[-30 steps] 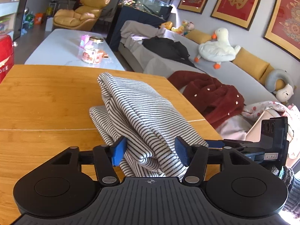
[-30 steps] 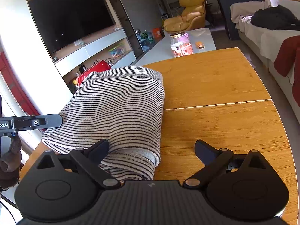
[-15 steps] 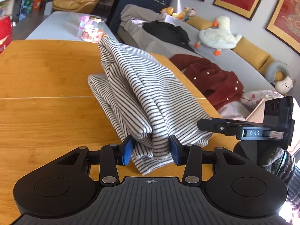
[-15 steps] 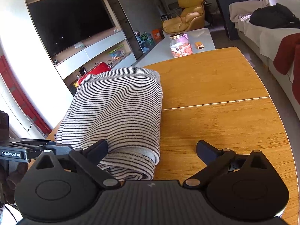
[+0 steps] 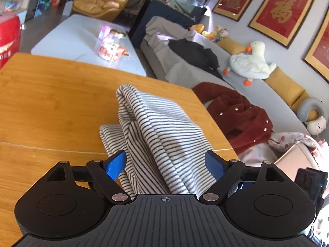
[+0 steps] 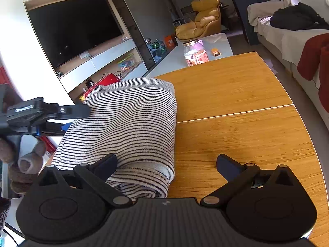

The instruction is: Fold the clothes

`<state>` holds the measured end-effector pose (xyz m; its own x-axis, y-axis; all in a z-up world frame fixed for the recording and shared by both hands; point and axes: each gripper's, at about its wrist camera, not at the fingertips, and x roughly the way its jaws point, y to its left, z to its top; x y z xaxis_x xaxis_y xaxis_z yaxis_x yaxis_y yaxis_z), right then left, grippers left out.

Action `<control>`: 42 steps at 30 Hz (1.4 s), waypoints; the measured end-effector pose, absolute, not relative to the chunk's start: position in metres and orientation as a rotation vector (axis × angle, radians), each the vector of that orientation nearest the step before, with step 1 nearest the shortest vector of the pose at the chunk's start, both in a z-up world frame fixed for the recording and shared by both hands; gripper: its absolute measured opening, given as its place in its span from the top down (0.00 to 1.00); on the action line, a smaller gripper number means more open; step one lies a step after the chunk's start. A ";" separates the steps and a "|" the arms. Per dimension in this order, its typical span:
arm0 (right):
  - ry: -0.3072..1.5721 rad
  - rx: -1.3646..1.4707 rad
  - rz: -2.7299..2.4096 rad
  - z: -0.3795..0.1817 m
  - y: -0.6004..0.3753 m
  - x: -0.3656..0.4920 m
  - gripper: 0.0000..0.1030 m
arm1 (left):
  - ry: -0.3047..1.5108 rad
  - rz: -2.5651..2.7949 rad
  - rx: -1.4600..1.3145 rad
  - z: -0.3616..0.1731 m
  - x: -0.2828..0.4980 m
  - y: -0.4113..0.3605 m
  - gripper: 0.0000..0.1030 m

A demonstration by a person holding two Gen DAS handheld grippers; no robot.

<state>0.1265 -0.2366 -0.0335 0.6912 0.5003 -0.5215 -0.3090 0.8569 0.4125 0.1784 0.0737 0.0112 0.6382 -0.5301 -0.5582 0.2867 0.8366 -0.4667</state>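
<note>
A folded black-and-white striped garment [image 5: 156, 131] lies in a thick bundle on the wooden table [image 5: 51, 103]. My left gripper [image 5: 165, 162] is open, its blue fingertips wide apart on either side of the garment's near end. In the right wrist view the same garment [image 6: 127, 123] lies left of centre. My right gripper [image 6: 167, 164] is open, its left finger against the garment's rolled near edge and its right finger over bare table [image 6: 236, 144]. The left gripper also shows in the right wrist view [image 6: 78, 111], at the garment's left side.
A grey sofa [image 5: 257, 94] with a dark red coat [image 5: 238, 113], black clothes and a plush duck runs along the table's right edge. A white coffee table [image 5: 78, 35] with a jar [image 6: 194, 52] stands beyond. A TV unit [image 6: 82, 41] is at left.
My left gripper was closed on the garment's end half a second ago; its fingers have now opened wide and let go. The garment has settled lower. My right gripper stays open in place.
</note>
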 end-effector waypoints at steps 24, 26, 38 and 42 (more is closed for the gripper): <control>0.645 0.238 0.441 -0.016 -0.236 0.126 0.00 | 0.715 -0.464 -0.256 0.010 0.192 0.082 0.52; 0.604 0.203 0.435 -0.001 -0.232 0.123 0.00 | 0.710 -0.464 -0.247 0.011 0.187 0.084 0.51; 0.497 -0.154 0.672 0.018 -0.130 0.095 0.00 | 0.730 -0.416 -0.505 0.002 0.209 0.117 0.33; 0.496 -0.254 0.670 0.006 -0.115 0.088 0.01 | 0.729 -0.443 -0.564 0.004 0.221 0.119 0.60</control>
